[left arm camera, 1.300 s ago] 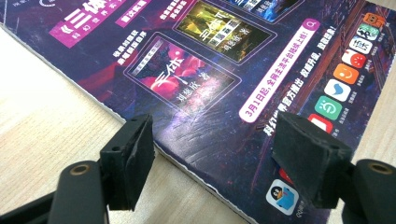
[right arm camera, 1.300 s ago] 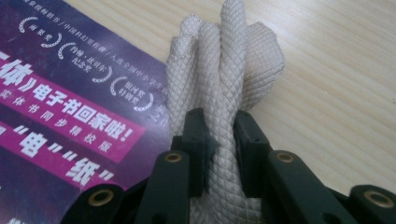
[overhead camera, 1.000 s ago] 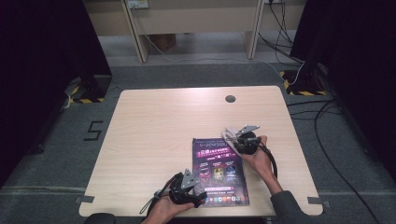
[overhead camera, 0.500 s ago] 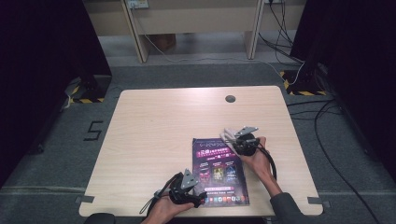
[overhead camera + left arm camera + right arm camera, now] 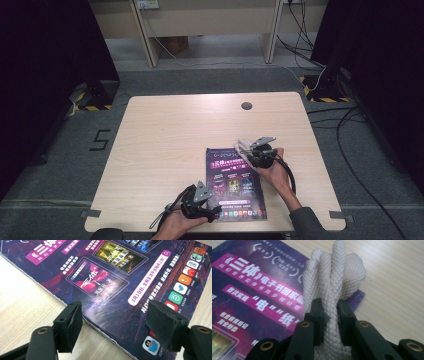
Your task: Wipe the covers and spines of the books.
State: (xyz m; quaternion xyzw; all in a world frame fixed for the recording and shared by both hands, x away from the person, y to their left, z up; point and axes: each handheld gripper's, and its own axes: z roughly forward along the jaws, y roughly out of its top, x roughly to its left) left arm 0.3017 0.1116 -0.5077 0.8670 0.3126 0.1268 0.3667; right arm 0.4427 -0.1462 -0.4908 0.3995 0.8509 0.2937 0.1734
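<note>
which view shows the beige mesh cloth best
The right gripper view: the beige mesh cloth is close and bunched upright, pinched between the jaws of the right hand-held gripper, its diamond weave sharp. In the high view the cloth is a small pale patch at the magazine's top right corner.

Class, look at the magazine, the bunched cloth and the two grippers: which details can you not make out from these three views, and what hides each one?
- Cloth: its lower part is hidden between the right gripper jaws in the right gripper view, and it is too small in the high view.
- Magazine: cut off by the frame edges in the left gripper view.
- Left gripper: whether it touches the cover is too small to tell in the high view.
</note>
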